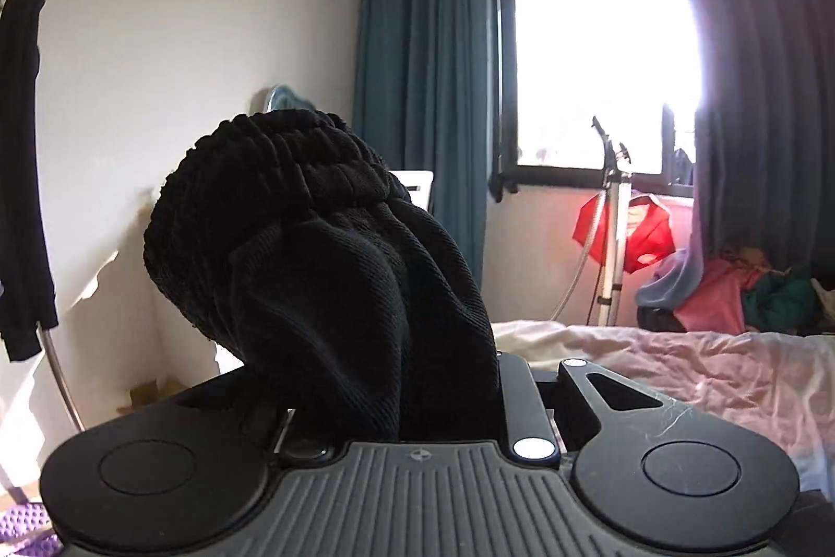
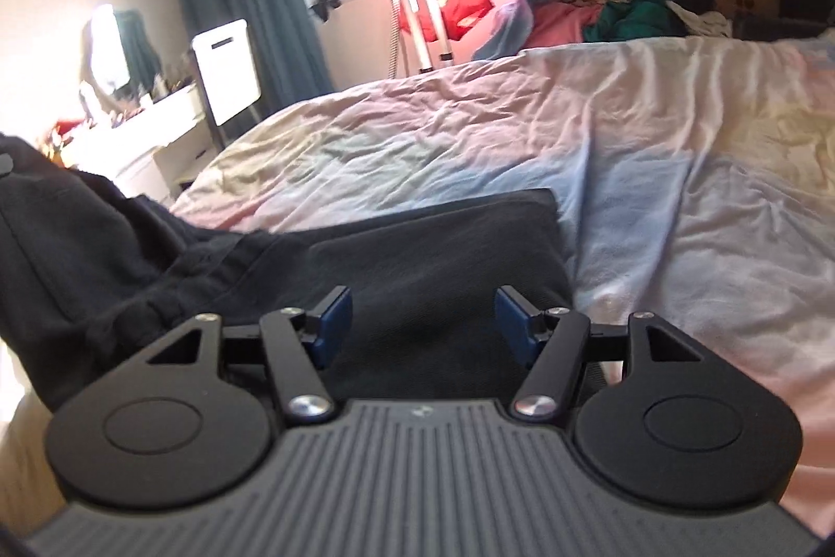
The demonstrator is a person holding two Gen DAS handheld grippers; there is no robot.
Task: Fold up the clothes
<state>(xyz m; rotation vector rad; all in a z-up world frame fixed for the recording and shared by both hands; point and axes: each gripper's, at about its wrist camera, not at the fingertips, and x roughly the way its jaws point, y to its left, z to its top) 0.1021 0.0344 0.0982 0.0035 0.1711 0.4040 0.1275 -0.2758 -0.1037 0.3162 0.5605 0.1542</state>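
Left gripper (image 1: 417,421) clamped on elastic waistband of black ribbed knit trousers (image 1: 313,244), hoisted clear of pastel rumpled bed sheet (image 2: 600,150), likely for folding over. Right gripper (image 2: 422,322) spread wide above flat trouser part on bed.

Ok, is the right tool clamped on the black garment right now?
No, the right tool is open, its blue pads spread apart above the black garment lying on the bed sheet.
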